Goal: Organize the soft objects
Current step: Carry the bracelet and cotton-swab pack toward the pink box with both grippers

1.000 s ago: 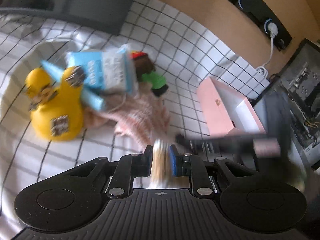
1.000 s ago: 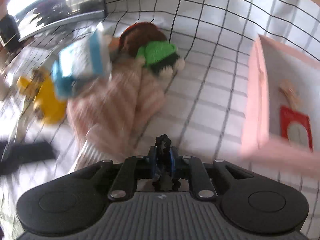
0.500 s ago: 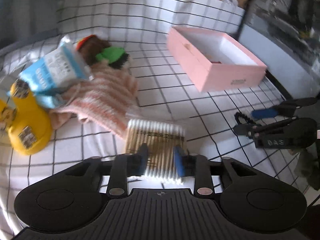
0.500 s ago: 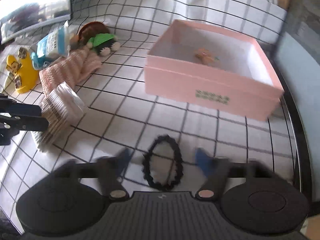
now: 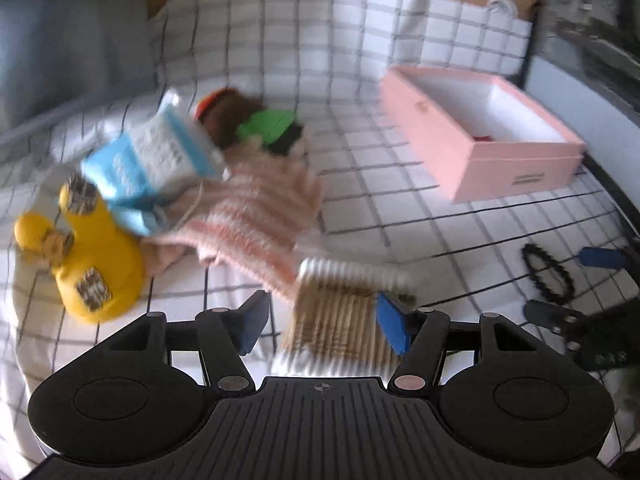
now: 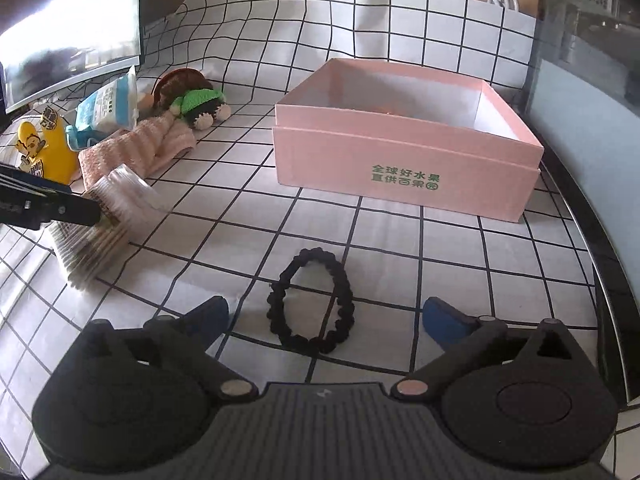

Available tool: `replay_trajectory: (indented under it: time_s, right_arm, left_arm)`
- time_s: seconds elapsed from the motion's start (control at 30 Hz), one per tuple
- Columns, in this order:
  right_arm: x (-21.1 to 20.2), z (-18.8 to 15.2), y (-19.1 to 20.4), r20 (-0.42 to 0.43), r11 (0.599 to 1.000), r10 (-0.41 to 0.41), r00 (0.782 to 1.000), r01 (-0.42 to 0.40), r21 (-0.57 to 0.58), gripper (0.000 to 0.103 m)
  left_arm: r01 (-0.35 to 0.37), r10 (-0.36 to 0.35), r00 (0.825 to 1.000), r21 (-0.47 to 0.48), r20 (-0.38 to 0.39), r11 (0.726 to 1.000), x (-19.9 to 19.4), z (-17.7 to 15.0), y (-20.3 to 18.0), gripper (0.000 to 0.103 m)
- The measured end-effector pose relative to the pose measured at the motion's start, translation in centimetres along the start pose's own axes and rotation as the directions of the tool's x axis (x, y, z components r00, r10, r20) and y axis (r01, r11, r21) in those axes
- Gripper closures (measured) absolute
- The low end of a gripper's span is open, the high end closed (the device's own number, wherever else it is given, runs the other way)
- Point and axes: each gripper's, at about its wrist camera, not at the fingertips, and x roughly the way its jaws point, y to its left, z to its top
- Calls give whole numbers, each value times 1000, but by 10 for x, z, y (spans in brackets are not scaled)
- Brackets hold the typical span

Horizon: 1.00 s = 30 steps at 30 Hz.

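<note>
Right wrist: right tool (image 6: 324, 316) opening around black hair tie (image 6: 311, 300).

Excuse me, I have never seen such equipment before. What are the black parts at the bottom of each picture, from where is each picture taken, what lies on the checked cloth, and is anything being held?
The black parts are hand-held grippers, one in each of a person's hands, with no robot arm. Each carries a camera looking forward along its two blue-padded fingers.

One picture comes from the left gripper, the other from the right gripper. Both have their jaws opening and hold nothing.

On the checked cloth a pack of cotton swabs lies between the left gripper's fingers, and a black hair tie lies between the right one's.

Further back are a striped pink towel, a blue tissue pack, a yellow duck toy, a small plush doll with green clothing, and an open pink box.
</note>
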Motion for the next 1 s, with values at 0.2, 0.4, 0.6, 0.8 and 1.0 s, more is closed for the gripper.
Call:
replay_trajectory:
  time_s: [0.2, 0.4, 0.6, 0.8, 1.0]
  right_arm:
    - [-1, -2, 2, 1, 1000, 2, 1000, -2, -9, 0]
    - [1, 2, 0, -14, 999, 24, 1000, -25, -34, 0]
    - [-1, 7, -6, -2, 996, 60, 998, -60, -65, 27]
    - [-13, 10, -14, -26, 996, 59, 998, -61, -65, 78]
    - [-22, -2, -17, -2, 995, 28, 1000, -28, -96, 78]
  left_arm:
    - [84, -84, 996, -2, -12, 996, 9, 2, -18, 37]
    - [120, -121, 993, 55, 10, 991, 9, -1, -38, 37]
    - [136, -137, 991, 103, 3, 985, 6, -3, -48, 37]
    - [164, -164, 986, 130, -16, 978, 2, -6, -54, 36]
    - [168, -168, 986, 147, -12, 975, 9, -6, -66, 33]
